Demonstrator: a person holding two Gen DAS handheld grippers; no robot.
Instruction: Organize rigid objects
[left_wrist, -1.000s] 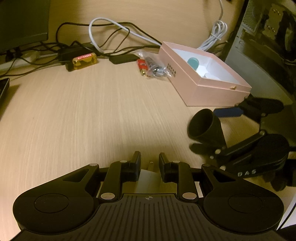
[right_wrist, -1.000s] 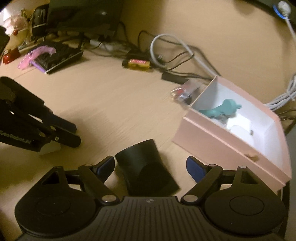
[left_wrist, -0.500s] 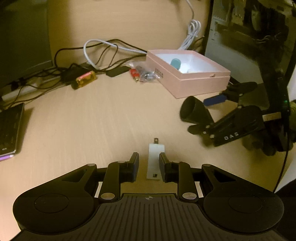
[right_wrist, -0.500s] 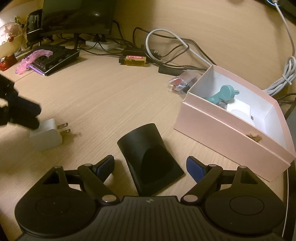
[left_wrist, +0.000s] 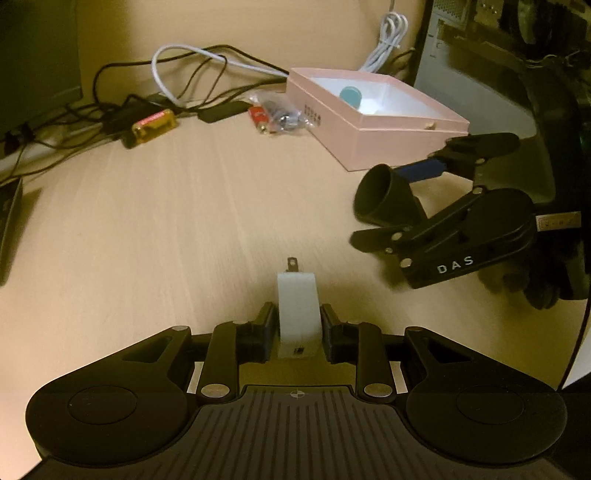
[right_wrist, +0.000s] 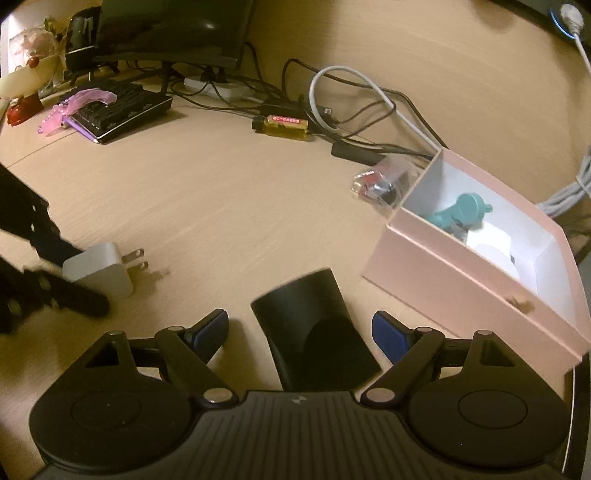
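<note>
With a teal plastic piece (right_wrist: 461, 214) and a white block already in the open pink cardboard box (right_wrist: 461, 291), the left gripper (left_wrist: 297, 325) clamps the white plug-in charger (left_wrist: 296, 314) above the desk, while the right gripper's (right_wrist: 301, 332) wide jaws straddle the unheld black plastic cone (right_wrist: 314, 328).

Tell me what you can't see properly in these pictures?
- Box inside: left view, near wall hides all but the teal toy's top.
- Charger back end: left view, hidden behind the left gripper.
- Cone wide end: right view, hidden under the right gripper.
- Bag contents: too small, blurred.
</note>
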